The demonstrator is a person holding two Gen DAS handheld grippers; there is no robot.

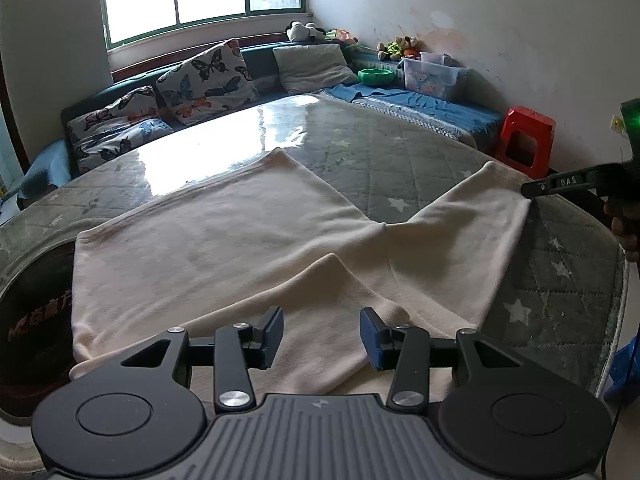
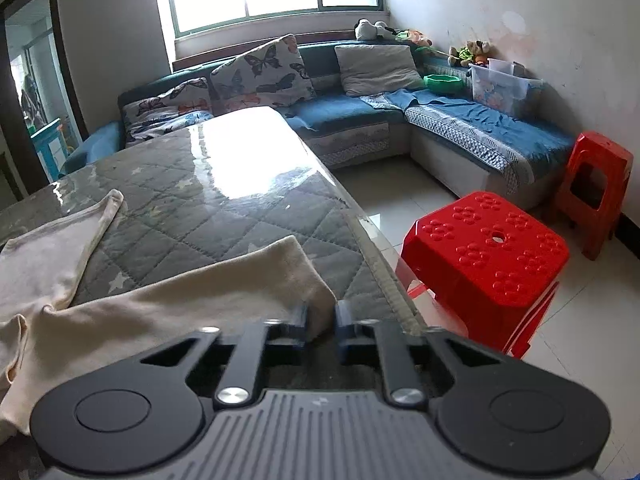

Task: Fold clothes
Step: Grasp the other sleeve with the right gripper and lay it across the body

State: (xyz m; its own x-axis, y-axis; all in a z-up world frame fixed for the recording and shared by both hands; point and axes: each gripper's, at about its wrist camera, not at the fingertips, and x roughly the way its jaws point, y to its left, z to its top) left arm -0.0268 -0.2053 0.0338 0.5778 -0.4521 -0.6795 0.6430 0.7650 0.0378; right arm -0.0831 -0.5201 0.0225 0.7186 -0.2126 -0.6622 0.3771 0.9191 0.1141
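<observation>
My right gripper (image 2: 322,322) pinches a sleeve (image 2: 224,280) end of the cream shirt (image 1: 224,240) on the table (image 1: 560,280); left gripper (image 1: 322,338) hangs spread over the other sleeve. Next, I'd fold this sleeve inward.

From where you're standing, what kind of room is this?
Most likely a home living room. A blue corner sofa with butterfly cushions runs under the window, soft toys sit along its back, and red plastic stools stand by the table.
</observation>
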